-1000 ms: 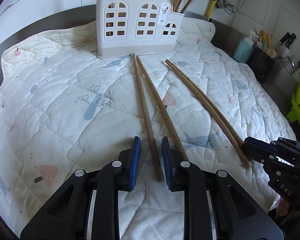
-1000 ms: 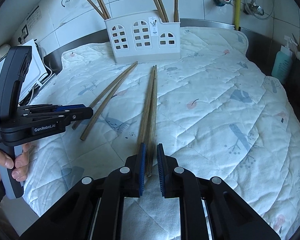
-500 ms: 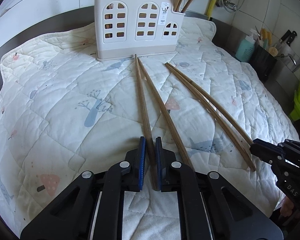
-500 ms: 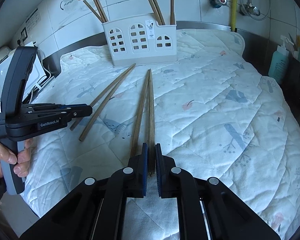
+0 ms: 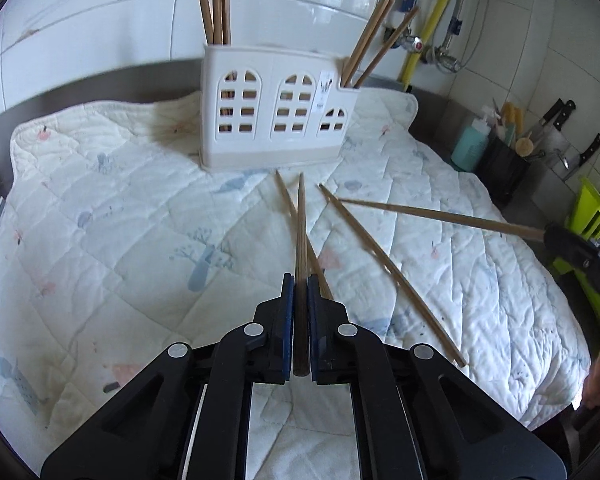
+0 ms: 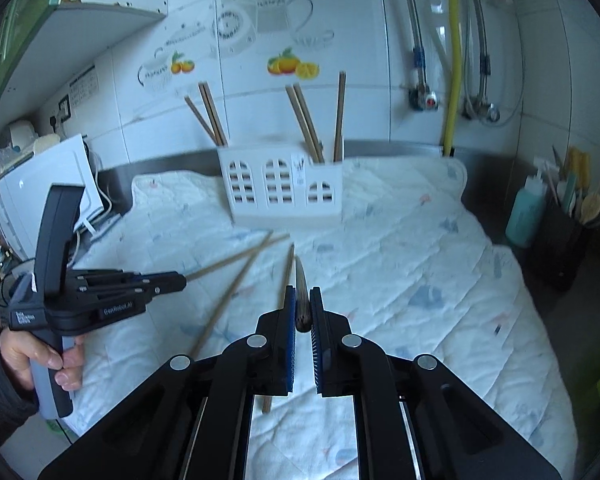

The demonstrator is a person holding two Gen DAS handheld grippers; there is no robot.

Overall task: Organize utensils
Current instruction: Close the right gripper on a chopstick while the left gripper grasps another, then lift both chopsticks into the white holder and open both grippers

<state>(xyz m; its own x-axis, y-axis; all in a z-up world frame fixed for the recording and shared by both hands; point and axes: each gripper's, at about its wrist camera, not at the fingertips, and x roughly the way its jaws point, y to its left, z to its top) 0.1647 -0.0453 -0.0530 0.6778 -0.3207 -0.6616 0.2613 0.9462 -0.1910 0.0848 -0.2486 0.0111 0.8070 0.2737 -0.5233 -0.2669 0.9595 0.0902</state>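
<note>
A white holder (image 5: 276,112) with arched cut-outs stands at the back of the quilt, with chopsticks upright in its left and right compartments; it also shows in the right wrist view (image 6: 284,192). My left gripper (image 5: 300,284) is shut on a wooden chopstick (image 5: 301,232), lifted above the quilt and pointing at the holder. My right gripper (image 6: 302,300) is shut on another chopstick (image 6: 300,284), also raised; it shows in the left wrist view (image 5: 440,216). Two chopsticks (image 5: 388,272) (image 5: 288,204) lie on the quilt.
A white patterned quilt (image 5: 100,220) covers the counter. A teal bottle (image 5: 470,146) and a black caddy (image 5: 500,168) with tools stand at the right, knives (image 5: 556,114) behind them. A white appliance (image 6: 48,184) sits at the left. Pipes and taps (image 6: 454,60) run up the tiled wall.
Both grippers have lifted off the quilt, each carrying one chopstick, and tilted up towards the holder. One chopstick of each pair stays on the quilt.
</note>
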